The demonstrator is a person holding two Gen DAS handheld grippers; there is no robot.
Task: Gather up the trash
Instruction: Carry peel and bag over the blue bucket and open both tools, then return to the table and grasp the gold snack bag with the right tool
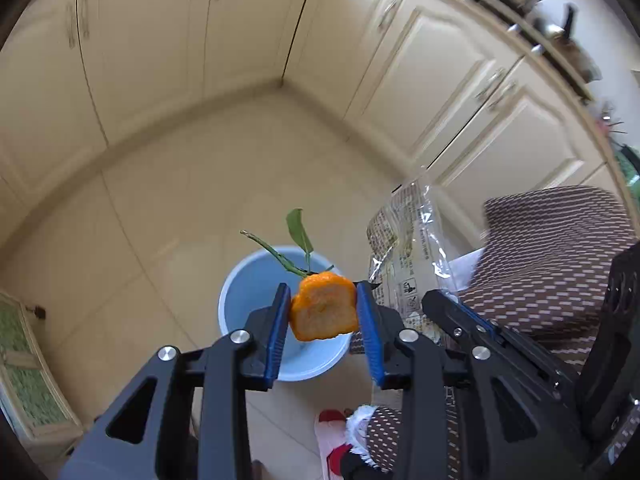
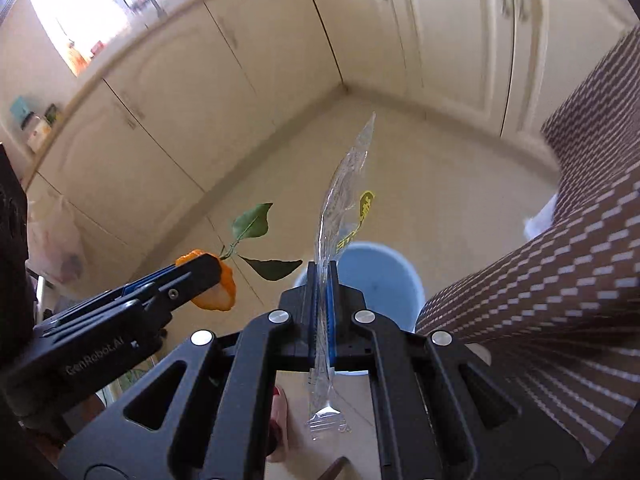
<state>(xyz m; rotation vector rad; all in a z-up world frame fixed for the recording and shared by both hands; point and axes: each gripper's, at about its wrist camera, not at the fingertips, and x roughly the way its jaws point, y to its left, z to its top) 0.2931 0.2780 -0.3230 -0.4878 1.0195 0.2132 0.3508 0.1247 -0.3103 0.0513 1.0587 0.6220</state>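
Observation:
My left gripper (image 1: 323, 312) is shut on an orange peel (image 1: 324, 308) with a green stem and leaves (image 1: 299, 232). It holds the peel above a light blue bin (image 1: 248, 292) on the floor. The peel also shows in the right wrist view (image 2: 218, 294), in the left gripper (image 2: 204, 276). My right gripper (image 2: 323, 280) is shut on a clear plastic wrapper (image 2: 344, 184) that stands up edge-on. The wrapper shows flat in the left wrist view (image 1: 404, 248), held by the right gripper (image 1: 460, 312). The blue bin (image 2: 380, 276) lies just beyond the right gripper.
Cream cabinet doors (image 1: 248, 28) line the corner behind the bin, over a beige tiled floor (image 1: 168, 208). A brown patterned cloth (image 2: 560, 264) hangs close at the right. A red and white slipper (image 1: 332, 436) is below. A white bag (image 2: 56, 236) hangs at the left.

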